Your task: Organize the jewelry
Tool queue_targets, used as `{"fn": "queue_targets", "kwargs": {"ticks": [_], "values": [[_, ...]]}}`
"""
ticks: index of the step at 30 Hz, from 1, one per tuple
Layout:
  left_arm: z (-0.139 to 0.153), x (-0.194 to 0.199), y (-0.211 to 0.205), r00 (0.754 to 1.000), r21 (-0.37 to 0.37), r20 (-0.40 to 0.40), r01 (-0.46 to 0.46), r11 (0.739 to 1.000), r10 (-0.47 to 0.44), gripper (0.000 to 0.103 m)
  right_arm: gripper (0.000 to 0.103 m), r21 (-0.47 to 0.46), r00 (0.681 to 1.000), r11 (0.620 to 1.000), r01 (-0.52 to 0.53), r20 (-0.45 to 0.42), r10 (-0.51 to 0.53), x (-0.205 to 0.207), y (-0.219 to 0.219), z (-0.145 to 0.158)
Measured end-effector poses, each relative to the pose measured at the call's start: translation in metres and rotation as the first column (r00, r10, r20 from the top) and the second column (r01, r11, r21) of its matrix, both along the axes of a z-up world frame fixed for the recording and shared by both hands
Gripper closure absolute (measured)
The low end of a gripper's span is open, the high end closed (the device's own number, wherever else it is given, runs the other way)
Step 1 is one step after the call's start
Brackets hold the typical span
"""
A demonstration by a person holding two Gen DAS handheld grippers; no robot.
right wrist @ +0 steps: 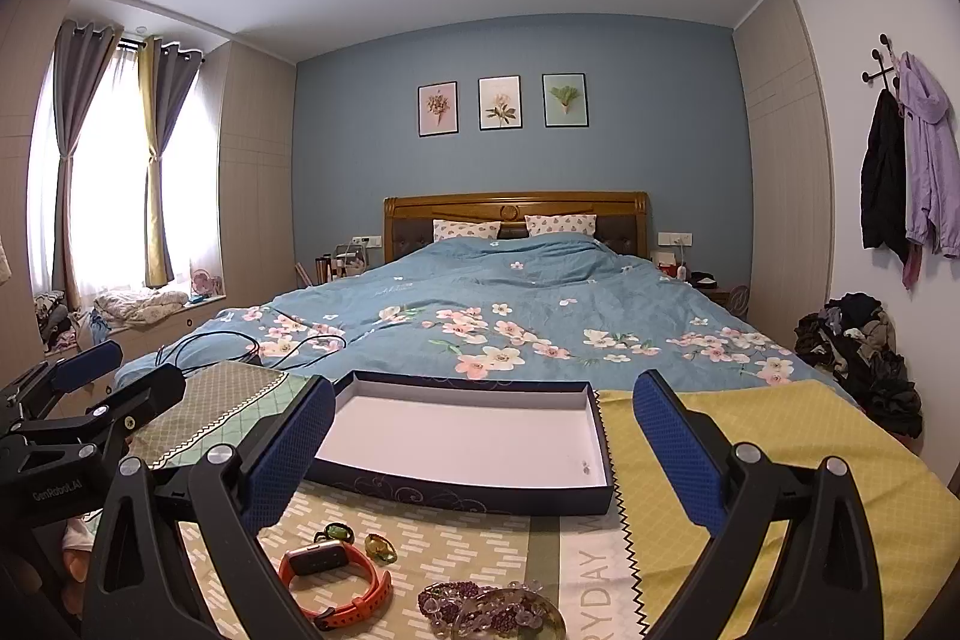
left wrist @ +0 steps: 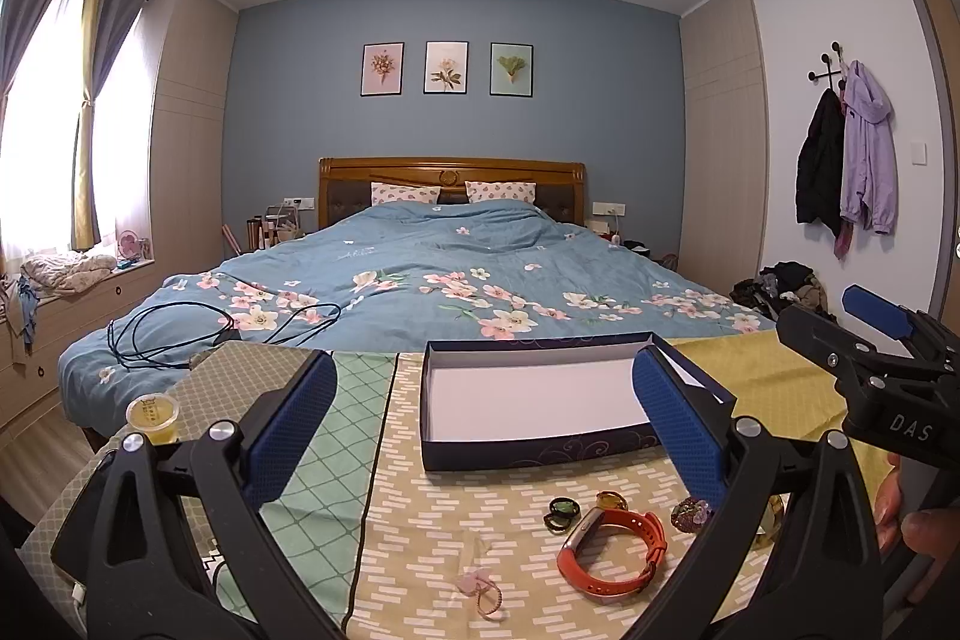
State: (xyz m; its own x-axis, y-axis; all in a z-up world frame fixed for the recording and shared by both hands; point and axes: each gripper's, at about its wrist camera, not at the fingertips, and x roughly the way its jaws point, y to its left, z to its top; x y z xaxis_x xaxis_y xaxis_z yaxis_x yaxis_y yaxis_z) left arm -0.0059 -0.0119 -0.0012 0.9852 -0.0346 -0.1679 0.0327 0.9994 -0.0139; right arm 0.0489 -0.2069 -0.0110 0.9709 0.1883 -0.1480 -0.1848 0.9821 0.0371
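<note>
Two grippers, the left gripper [left wrist: 483, 412] and the right gripper [right wrist: 483, 448], hover with fingers spread wide, holding nothing, over a cloth-covered table [left wrist: 480, 538] at the foot of a bed [left wrist: 420, 268]. Before us lies the jewelry: an orange watch [left wrist: 612, 550], dark rings [left wrist: 561, 511], a pink hair tie [left wrist: 480, 589] and a beaded purple bracelet [right wrist: 480, 607]. An open box [right wrist: 468, 436] stands just beyond, nearly empty. We judge the watch light and springy, best pinched across its strap; the beads look slippery and loose; the rings are small and may skid on cloth. The box walls are low, with open room above, though the grippers sit close together.
</note>
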Motion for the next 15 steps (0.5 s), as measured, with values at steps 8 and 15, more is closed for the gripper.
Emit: {"fn": "queue_targets", "kwargs": {"ticks": [8, 15], "values": [[-0.0054, 0.0012, -0.0028, 1.0, -0.004, -0.01, 0.005, 1.0, -0.005, 0.006, 0.007, -0.002, 1.0, 1.0, -0.007, -0.008, 0.007, -0.0008, -0.0012, -0.0014], [-0.0031, 0.0015, -0.0007, 1.0, -0.002, -0.015, 0.009, 1.0, -0.009, 0.006, 0.007, -0.004, 1.0, 1.0, -0.007, -0.009, 0.006, 0.0009, -0.0018, -0.0007]]}}
